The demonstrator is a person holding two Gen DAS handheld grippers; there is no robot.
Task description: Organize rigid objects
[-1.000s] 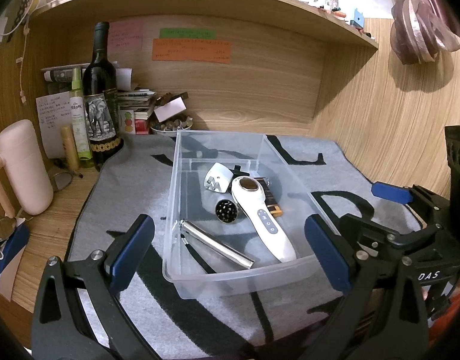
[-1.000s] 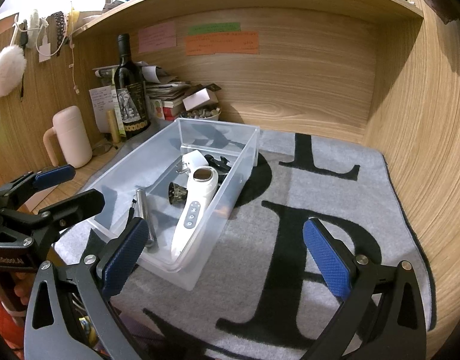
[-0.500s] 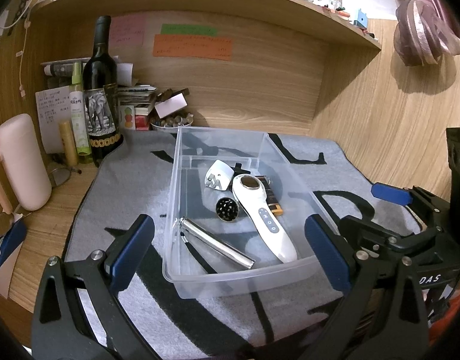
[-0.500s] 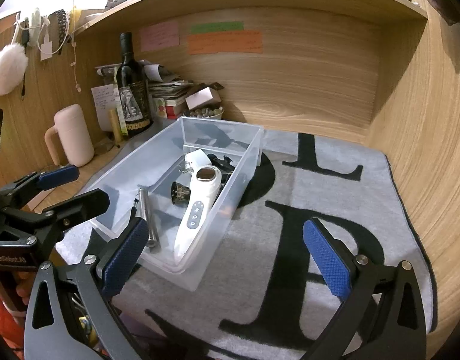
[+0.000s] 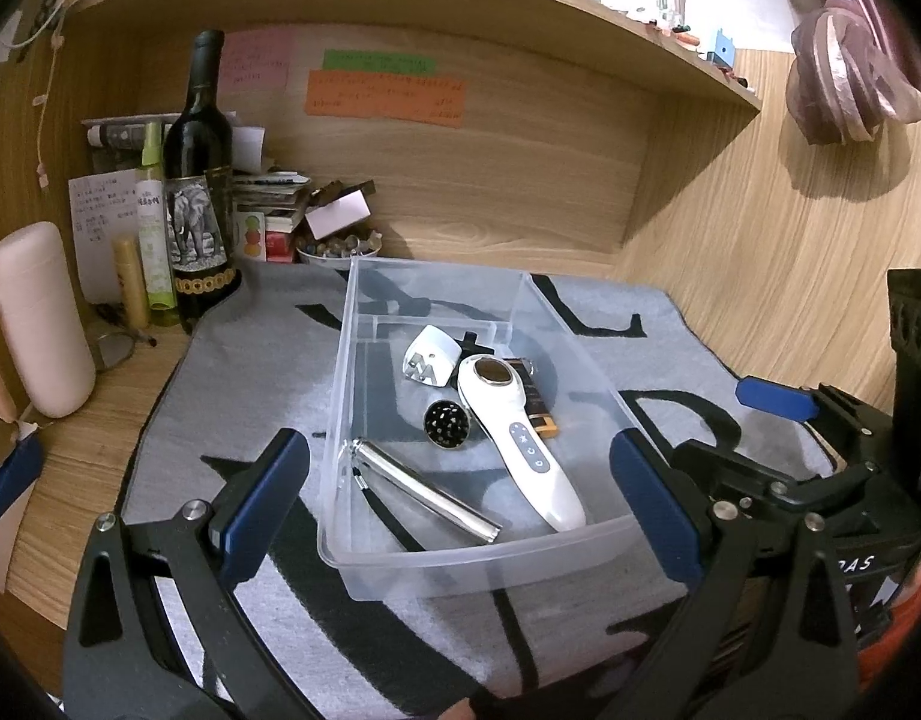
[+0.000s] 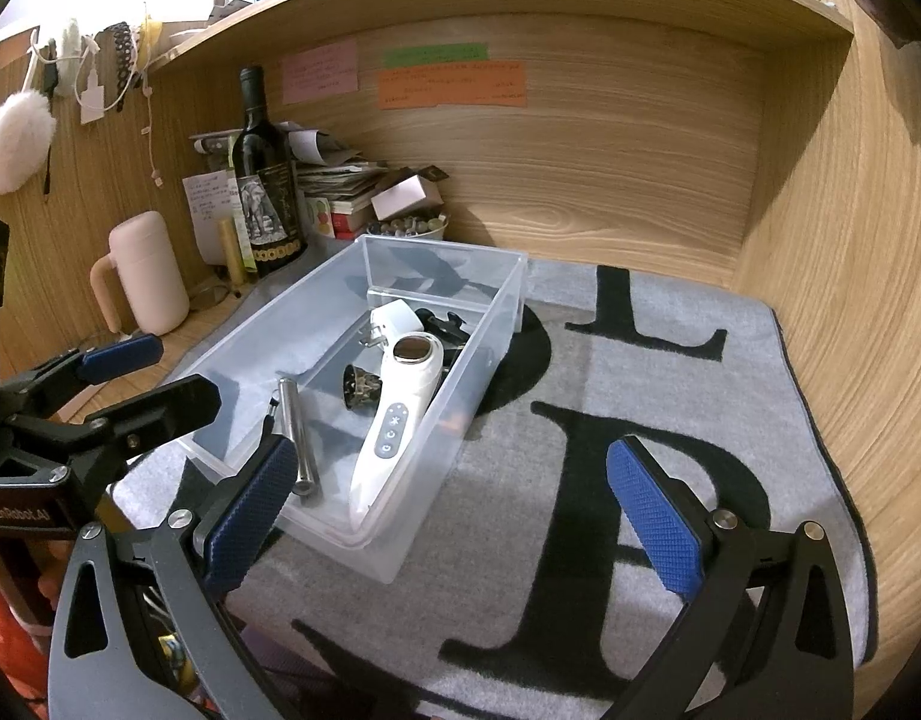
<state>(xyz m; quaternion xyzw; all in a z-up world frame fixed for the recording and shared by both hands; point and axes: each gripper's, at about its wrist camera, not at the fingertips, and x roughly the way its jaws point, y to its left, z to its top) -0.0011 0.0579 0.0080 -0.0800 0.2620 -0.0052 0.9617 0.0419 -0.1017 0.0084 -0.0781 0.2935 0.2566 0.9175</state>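
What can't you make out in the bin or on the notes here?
- Dark item under the white wand, both views: mostly covered.
- Black part behind the plug: only edges show.
- Writing on the orange note: too small.

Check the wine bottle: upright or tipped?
Upright. The wine bottle stands on the desk left of the bin, neck pointing up, cap on.

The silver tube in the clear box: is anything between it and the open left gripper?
Only the clear box itself. Its near wall stands between the left gripper and the silver tube, so a level approach is blocked. From above the box is open, and nothing lies on the tube.
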